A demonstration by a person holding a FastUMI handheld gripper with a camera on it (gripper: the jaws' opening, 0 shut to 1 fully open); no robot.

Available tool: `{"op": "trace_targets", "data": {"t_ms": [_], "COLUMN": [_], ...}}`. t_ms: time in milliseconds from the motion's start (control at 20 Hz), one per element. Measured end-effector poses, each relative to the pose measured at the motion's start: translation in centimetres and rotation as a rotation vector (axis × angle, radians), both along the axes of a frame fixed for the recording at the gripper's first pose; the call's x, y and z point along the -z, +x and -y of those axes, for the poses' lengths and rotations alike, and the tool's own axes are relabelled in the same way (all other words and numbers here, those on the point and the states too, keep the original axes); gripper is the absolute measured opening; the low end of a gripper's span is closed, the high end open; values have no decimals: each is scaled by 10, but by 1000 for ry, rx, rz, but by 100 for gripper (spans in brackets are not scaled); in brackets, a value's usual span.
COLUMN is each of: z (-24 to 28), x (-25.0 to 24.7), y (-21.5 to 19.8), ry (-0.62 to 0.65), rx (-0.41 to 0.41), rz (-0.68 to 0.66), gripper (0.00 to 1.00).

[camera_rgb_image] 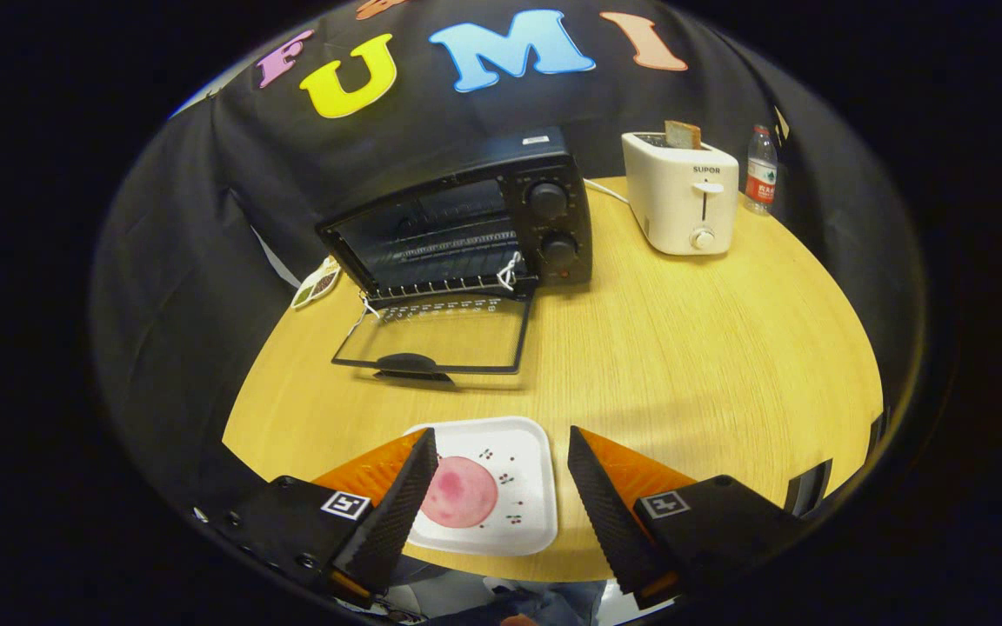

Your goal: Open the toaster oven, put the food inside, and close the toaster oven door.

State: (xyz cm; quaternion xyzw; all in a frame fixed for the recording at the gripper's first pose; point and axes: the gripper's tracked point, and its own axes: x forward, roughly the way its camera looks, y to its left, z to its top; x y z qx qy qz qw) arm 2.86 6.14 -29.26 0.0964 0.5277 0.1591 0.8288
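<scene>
A black toaster oven [484,222] stands at the back of the wooden table, its glass door [436,339] folded down flat onto the tabletop, handle toward me. Its wire rack shows inside the dark cavity. A round pink slice of food [459,492] lies on a white square plate [523,487] near the table's front edge. My gripper [501,452] hovers over that plate, open, fingers spread wide. The plate and the food sit between the fingers, the left finger covering the plate's left edge. Neither finger touches the food.
A white pop-up toaster [682,200] with a slice of bread in its slot stands right of the oven. A water bottle [760,169] is behind it. A small patterned item [317,284] lies left of the oven. Bare wooden table [692,348] stretches to the right.
</scene>
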Motion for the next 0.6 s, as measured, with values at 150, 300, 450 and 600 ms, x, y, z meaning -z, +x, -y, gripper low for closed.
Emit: {"op": "trace_targets", "data": {"t_ms": [150, 300, 450, 600], "z": [17, 25, 18, 7], "x": [19, 38, 52, 64], "y": [-6, -11, -16, -22], "ry": [-36, -75, -83, -105], "rx": [-49, -107, -157, -211], "rz": [-65, -125, -171, -214], "gripper": [98, 99, 99, 98]}}
